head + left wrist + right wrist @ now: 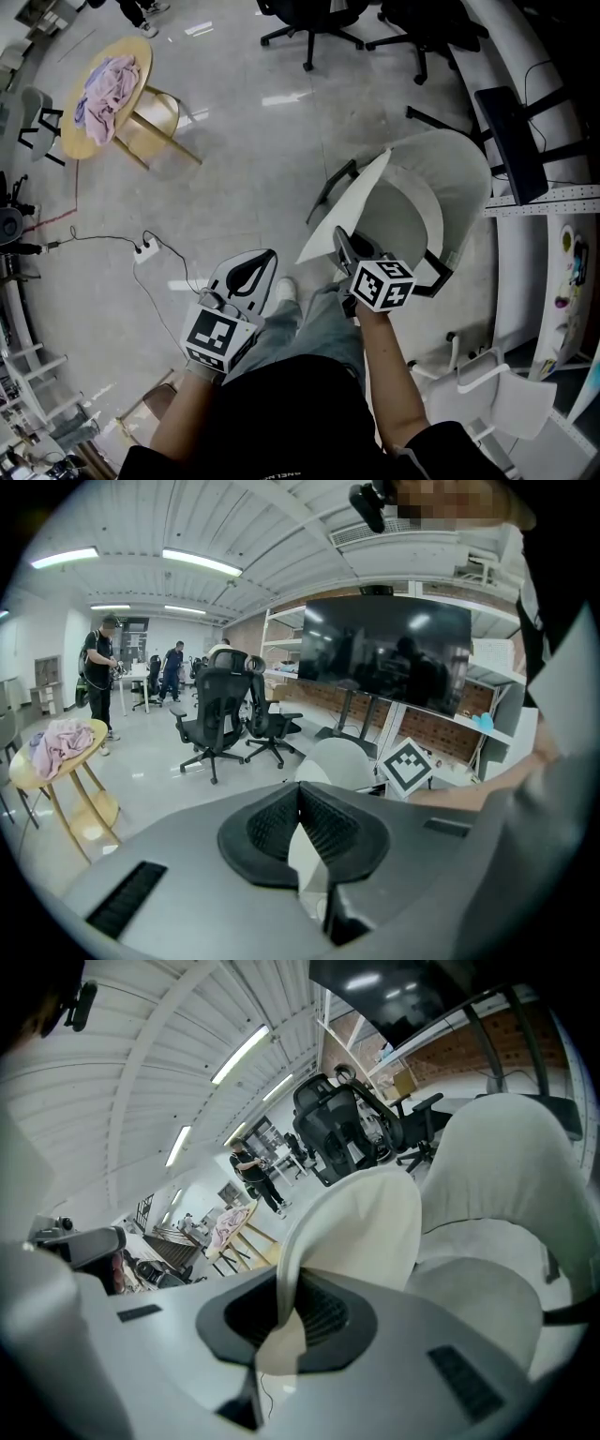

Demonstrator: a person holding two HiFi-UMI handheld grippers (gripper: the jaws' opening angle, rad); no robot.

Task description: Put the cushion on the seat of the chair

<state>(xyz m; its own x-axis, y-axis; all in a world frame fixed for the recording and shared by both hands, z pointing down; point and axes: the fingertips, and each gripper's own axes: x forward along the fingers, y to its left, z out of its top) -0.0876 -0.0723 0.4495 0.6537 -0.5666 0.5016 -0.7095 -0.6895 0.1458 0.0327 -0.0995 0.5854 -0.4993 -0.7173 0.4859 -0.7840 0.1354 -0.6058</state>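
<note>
Right tool (pixel 342 242) clamps the cushion (pixel 352 206) edge-up, long axis slanting toward the chair (pixel 464 169); left tool (pixel 270 256) clenched empty.

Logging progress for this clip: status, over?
Left gripper shut, empty. Right gripper shut on cushion, tilted at the chair, not yet down. Seat bare, nothing blocking.

Left tongs (pixel 263 261) shut and empty, right tongs (pixel 343 242) pinching the cushion (pixel 356 202) (both held forward).
</note>
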